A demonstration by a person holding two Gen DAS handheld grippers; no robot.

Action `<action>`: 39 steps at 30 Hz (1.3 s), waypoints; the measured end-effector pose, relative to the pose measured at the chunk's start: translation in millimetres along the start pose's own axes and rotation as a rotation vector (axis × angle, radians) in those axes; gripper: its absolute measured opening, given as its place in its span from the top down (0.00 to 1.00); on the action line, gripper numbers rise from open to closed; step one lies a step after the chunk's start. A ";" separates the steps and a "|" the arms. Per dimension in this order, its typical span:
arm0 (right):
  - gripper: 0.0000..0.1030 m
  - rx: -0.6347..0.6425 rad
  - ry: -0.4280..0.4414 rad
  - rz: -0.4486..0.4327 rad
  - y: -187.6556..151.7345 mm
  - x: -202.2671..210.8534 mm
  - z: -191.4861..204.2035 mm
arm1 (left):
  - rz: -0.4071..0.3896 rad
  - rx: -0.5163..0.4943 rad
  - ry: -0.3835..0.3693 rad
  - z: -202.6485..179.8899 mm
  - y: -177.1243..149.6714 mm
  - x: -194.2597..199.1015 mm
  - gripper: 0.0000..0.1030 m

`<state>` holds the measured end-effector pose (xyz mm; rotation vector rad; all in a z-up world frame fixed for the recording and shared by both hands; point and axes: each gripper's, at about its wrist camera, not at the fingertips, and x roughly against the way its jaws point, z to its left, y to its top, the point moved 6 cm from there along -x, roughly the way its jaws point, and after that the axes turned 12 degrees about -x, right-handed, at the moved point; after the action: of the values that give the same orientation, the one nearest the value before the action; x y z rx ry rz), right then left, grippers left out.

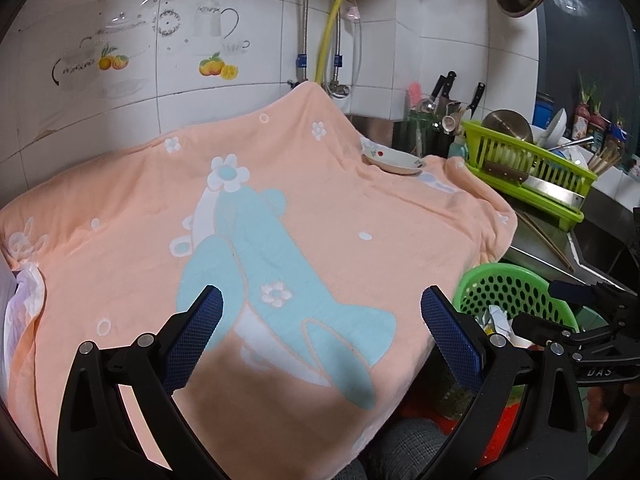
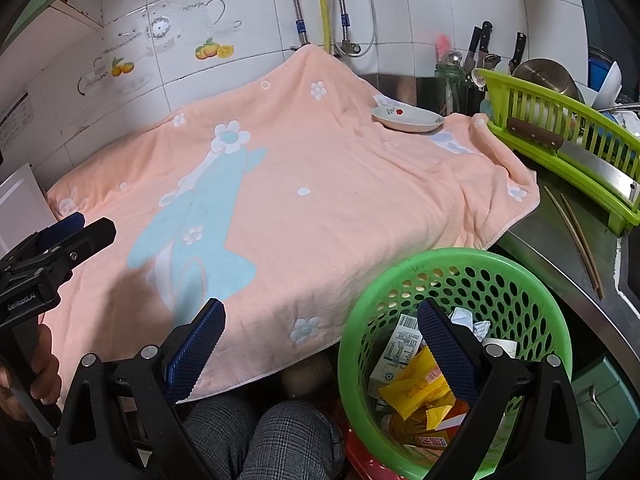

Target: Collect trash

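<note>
Trash lies in the green basket at the towel's near right corner: yellow wrappers, a white printed packet, crumpled white paper and an orange pack, all heaped together inside the perforated wall. The peach towel with its blue rabbit print covers the tabletop, and nothing loose shows on its open middle. A small white dish with a red mark sits on the towel's far right part, near the lime dish rack. A cleaver rests along the rack's front edge, and two chopsticks lie on the steel surface between rack and basket.

Right tongs are spread wide and hold nothing; one blue pad hangs over the towel's near edge, the other over the basket's mouth, just above the trash. Left tongs are likewise spread and empty, hovering above the rabbit print near the towel's front. In the left wrist view the basket shows just beside the right finger, with the other tool reaching in over it. In the right wrist view a hand grips the left tool's handle at the left edge. Plaid-clad knees show below the towel's hem.
</note>
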<state>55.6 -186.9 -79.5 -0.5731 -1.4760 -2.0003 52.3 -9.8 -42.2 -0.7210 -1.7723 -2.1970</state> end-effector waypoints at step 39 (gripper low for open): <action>0.09 -0.015 -0.003 -0.014 4.2 7.3 -12.2 | -0.034 -0.047 -0.037 -24.7 22.3 2.2 0.05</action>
<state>53.0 -200.9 -75.5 -0.5740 -1.4718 -2.0240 55.2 -38.8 -25.7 -0.7515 -1.7685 -2.2691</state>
